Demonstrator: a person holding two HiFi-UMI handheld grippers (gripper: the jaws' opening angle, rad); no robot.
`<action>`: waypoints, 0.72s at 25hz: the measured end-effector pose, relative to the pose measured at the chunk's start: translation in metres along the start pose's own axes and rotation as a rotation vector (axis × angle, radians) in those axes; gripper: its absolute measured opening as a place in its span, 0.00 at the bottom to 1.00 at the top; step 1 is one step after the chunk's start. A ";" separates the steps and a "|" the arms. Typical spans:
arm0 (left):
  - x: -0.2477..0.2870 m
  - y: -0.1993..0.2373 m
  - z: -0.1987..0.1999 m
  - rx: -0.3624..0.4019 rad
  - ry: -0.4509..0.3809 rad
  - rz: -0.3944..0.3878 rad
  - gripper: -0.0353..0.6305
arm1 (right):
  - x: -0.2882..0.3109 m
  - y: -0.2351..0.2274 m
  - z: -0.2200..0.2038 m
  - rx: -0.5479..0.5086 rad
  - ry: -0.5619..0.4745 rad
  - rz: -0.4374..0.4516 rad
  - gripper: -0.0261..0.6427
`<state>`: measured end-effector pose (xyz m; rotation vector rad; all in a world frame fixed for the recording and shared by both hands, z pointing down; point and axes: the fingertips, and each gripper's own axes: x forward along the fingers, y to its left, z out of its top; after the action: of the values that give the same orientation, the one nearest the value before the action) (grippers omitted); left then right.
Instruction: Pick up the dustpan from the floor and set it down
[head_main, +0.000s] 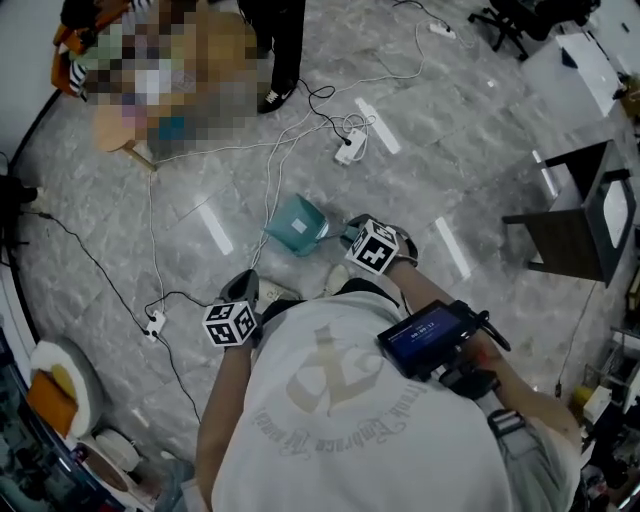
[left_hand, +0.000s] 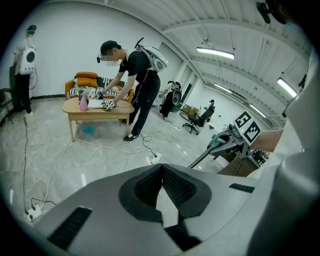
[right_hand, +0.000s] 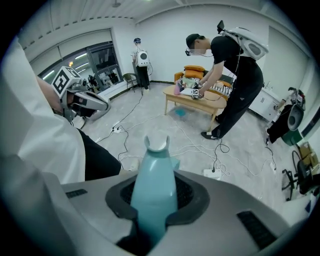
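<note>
R hand-held gripper (right_hand: 156, 201) clamps teal dustpan (right_hand: 152, 167) by its handle. Prob. light, stiff, slick plastic, best held mid-handle. L hand-held gripper (left_hand: 161, 187) closed, empty.

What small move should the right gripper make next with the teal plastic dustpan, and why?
Probably lower the right gripper toward a bare patch of the grey marble floor before loosening anything. Its fingers are clamped on the handle of the teal plastic dustpan, which seems to hang above the floor, and a white power strip with cables lies just beyond it.
</note>
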<state>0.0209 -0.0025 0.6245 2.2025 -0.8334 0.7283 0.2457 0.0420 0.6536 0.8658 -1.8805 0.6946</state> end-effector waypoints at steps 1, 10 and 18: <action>0.002 -0.004 0.000 0.009 0.012 -0.006 0.07 | -0.001 -0.001 -0.007 0.014 0.002 -0.004 0.18; 0.024 -0.033 0.013 0.084 0.070 -0.063 0.07 | 0.000 -0.024 -0.058 0.131 0.012 -0.059 0.18; 0.047 -0.067 0.012 0.120 0.099 -0.109 0.07 | -0.005 -0.040 -0.113 0.219 0.041 -0.097 0.18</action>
<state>0.1030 0.0106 0.6234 2.2769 -0.6292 0.8455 0.3362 0.1055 0.7006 1.0657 -1.7352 0.8621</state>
